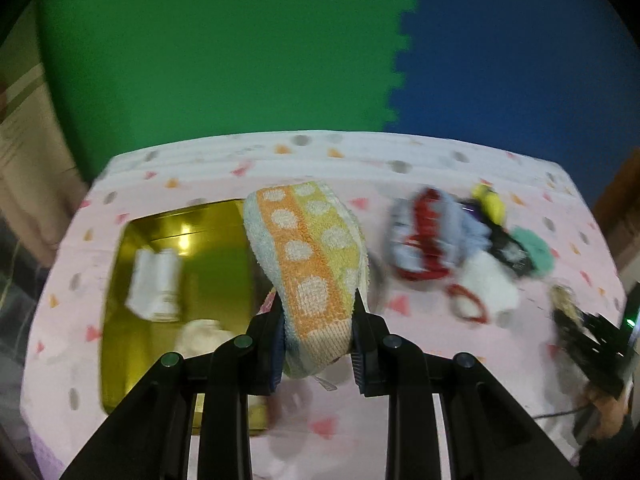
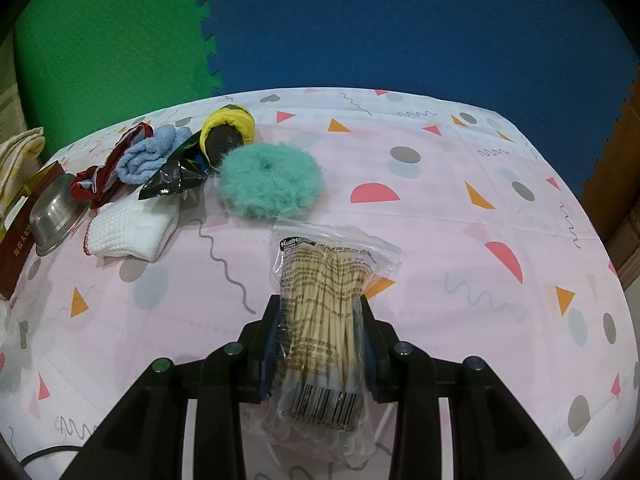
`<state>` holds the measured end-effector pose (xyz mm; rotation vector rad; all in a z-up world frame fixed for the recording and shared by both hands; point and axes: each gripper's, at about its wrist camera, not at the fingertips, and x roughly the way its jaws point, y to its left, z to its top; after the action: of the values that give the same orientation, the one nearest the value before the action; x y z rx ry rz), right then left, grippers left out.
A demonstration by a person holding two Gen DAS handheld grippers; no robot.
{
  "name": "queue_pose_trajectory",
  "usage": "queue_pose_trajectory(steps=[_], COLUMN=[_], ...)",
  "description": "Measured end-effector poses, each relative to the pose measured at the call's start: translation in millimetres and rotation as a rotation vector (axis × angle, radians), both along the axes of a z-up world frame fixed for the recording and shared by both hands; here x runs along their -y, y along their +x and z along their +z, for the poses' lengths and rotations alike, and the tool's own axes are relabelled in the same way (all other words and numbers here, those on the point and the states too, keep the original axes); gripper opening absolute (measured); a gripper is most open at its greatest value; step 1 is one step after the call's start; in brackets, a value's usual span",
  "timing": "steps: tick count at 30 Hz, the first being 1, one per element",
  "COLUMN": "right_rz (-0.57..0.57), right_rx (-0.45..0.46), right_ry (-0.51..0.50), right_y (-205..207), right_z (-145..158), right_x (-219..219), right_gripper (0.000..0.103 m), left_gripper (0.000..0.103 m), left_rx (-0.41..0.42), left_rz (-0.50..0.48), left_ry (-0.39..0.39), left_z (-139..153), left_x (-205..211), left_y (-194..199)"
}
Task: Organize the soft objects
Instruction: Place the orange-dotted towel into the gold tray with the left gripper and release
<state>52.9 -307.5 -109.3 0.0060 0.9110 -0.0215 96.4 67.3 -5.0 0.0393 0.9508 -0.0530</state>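
My left gripper (image 1: 318, 340) is shut on a folded towel (image 1: 308, 256) with orange, yellow and pale stripes and white dots, held up over the table beside a gold tin (image 1: 168, 292). The tin holds a white cloth (image 1: 154, 284) and a cream bundle (image 1: 200, 336). My right gripper (image 2: 318, 344) is shut on a clear bag of cotton swabs (image 2: 324, 300), which rests low over the pink tablecloth. A pile of soft things lies at the left of the right wrist view: a teal fluffy scrunchie (image 2: 272, 178), a white cloth (image 2: 134, 226), a blue cloth (image 2: 150, 154), a red-edged cloth (image 2: 102, 176) and a yellow pouch (image 2: 228, 130).
A steel bowl (image 2: 54, 216) leans on a dark red box (image 2: 16, 252) at the left edge of the right wrist view. A black foil wrapper (image 2: 176, 176) lies in the pile. Green and blue foam mats stand behind the table (image 2: 460, 208). The right gripper (image 1: 588, 344) shows at the left view's right edge.
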Motion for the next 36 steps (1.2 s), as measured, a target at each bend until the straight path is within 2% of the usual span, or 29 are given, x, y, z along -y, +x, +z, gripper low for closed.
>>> queue_pose_trajectory(steps=[6, 9, 23, 28, 31, 33, 36], right_rz=[0.0, 0.0, -0.001, 0.0, -0.001, -0.001, 0.0], right_rx=[0.0, 0.0, 0.0, -0.001, -0.001, -0.001, -0.001], right_ry=[0.001, 0.0, 0.0, -0.004, -0.005, -0.006, -0.007], right_y=[-0.1, -0.1, -0.2, 0.6, 0.3, 0.2, 0.7], right_z=[0.0, -0.1, 0.4, 0.3, 0.3, 0.4, 0.4], right_x=[0.0, -0.1, -0.2, -1.0, -0.9, -1.1, -1.2], right_gripper=[0.035, 0.035, 0.035, 0.035, 0.035, 0.035, 0.035], left_gripper=[0.024, 0.024, 0.026, 0.034, 0.044, 0.055, 0.059], left_rx=[-0.014, -0.031, -0.15, -0.147, -0.142, -0.128, -0.112], left_rz=[0.117, 0.145, 0.113, 0.122, 0.12, 0.128, 0.133], left_ry=[0.033, 0.041, 0.077, 0.095, 0.094, 0.098, 0.088], left_z=[-10.1, -20.2, -73.1, -80.3, -80.4, -78.2, -72.7], left_x=[-47.5, -63.6, -83.7, -85.8, -86.6, -87.9, -89.5], left_y=[17.6, 26.9, 66.4, 66.1, 64.7, 63.1, 59.0])
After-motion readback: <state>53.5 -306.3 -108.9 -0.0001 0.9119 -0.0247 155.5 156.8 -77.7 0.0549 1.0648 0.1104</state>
